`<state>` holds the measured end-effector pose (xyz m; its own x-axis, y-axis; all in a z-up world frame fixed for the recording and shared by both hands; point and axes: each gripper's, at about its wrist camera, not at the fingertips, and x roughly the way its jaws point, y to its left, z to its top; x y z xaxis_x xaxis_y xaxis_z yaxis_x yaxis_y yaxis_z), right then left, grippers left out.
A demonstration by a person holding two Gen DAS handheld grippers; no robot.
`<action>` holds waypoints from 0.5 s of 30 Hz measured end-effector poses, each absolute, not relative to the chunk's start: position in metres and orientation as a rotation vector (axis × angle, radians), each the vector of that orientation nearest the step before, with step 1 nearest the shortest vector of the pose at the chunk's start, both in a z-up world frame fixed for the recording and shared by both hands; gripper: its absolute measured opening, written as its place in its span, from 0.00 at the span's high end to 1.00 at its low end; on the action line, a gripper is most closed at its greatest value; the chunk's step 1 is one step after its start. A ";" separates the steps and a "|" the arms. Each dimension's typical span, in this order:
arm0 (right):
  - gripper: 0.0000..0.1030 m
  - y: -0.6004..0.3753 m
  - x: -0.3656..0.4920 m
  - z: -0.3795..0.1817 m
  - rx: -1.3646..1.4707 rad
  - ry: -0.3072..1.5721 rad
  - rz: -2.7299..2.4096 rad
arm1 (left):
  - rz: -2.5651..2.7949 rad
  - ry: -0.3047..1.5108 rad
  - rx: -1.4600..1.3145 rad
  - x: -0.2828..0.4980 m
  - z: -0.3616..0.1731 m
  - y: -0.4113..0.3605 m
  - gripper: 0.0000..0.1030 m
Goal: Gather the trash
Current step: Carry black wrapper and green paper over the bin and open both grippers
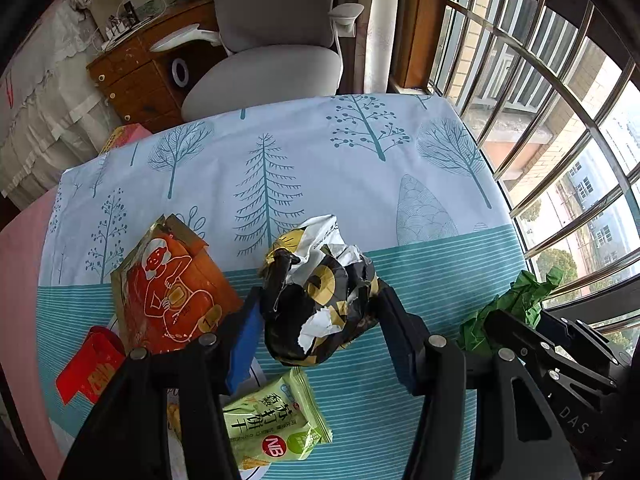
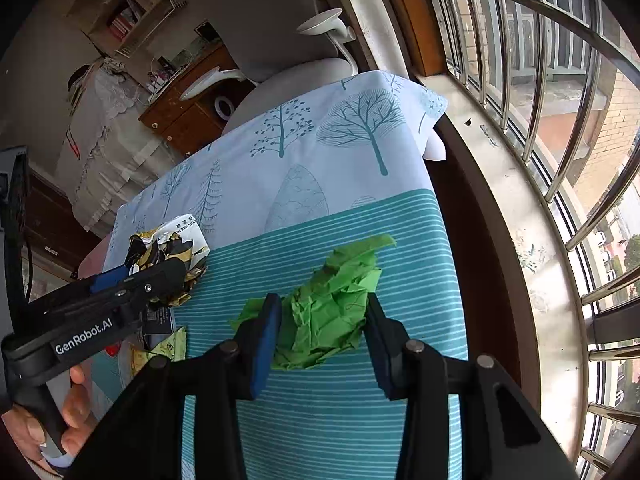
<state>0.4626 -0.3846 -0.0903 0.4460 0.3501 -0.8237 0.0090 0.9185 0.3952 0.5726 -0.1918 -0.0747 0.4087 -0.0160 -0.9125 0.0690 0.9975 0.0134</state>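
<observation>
A crumpled black, gold and white wrapper point(image 1: 320, 296) lies on the tree-print tablecloth point(image 1: 320, 160); my left gripper point(image 1: 320, 312) is shut on it, both pads against its sides. It also shows in the right wrist view point(image 2: 168, 252). A crumpled green paper point(image 2: 332, 312) lies on the striped part of the cloth; my right gripper point(image 2: 322, 328) is shut on it. The green paper also shows at the right of the left wrist view point(image 1: 512, 304). An orange snack bag point(image 1: 172, 292), a green cracker packet point(image 1: 272, 420) and a red packet point(image 1: 88, 368) lie to the left.
A grey office chair point(image 1: 272, 48) stands beyond the table's far edge. A wooden drawer unit point(image 1: 136, 80) is to its left. A barred window point(image 1: 560, 120) runs along the table's right side, with a wide sill point(image 2: 500, 184).
</observation>
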 end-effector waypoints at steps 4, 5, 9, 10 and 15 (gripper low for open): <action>0.60 -0.379 0.446 -0.081 0.400 1.103 0.237 | -0.076 1.120 0.036 0.544 -0.051 -0.181 0.46; 0.60 -0.377 0.441 -0.078 0.407 1.107 0.240 | -0.078 1.111 0.032 0.534 -0.045 -0.178 0.46; 0.60 -0.364 0.413 -0.065 0.418 1.114 0.255 | -0.081 1.088 0.009 0.491 -0.020 -0.159 0.46; 0.60 -0.360 0.406 -0.061 0.415 1.115 0.258 | -0.080 1.086 0.005 0.479 -0.015 -0.154 0.46; 0.60 -0.339 0.360 -0.037 0.431 1.110 0.255 | -0.092 1.061 -0.026 0.414 0.013 -0.120 0.46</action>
